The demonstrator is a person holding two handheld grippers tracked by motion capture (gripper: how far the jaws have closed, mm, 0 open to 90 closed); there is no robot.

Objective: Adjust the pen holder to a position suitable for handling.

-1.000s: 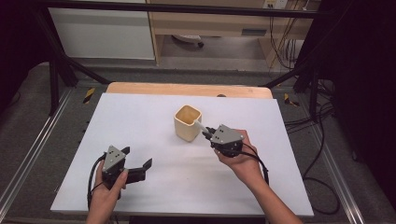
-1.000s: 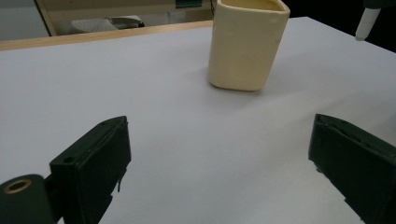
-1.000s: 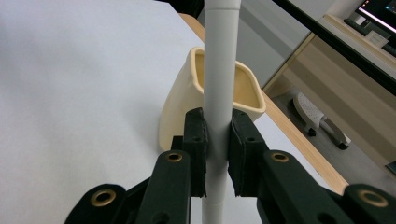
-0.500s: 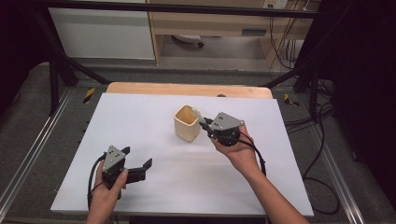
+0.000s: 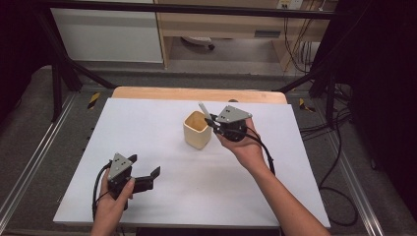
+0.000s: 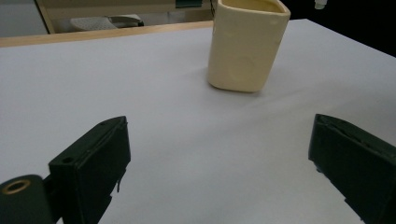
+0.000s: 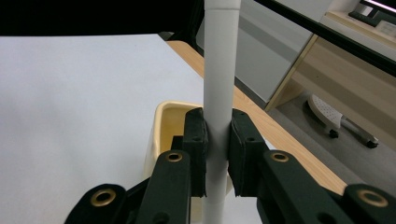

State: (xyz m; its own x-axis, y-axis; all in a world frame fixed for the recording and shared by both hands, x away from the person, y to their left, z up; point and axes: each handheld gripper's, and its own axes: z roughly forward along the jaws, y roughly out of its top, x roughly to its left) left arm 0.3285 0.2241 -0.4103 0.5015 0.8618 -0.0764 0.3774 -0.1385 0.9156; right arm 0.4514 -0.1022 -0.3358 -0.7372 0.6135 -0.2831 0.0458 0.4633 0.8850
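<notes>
R hand-held gripper (image 5: 212,121) clamps white stick (image 7: 218,93) above cream cup (image 5: 197,130).

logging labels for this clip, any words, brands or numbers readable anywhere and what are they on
None can be read.
cup: plain cream, no print.
white stick clamped in the right gripper: blank.
left gripper: no marking that shows.
grey panel under the far bench: too small and blurred to tell.

Cream cup (image 5: 197,130) is the sole obstacle mid-table (image 5: 147,128); right gripper (image 5: 212,120) w/ white stick (image 5: 203,108) crowds its rim. Open surface betw. cup & left gripper (image 5: 143,173).
</notes>
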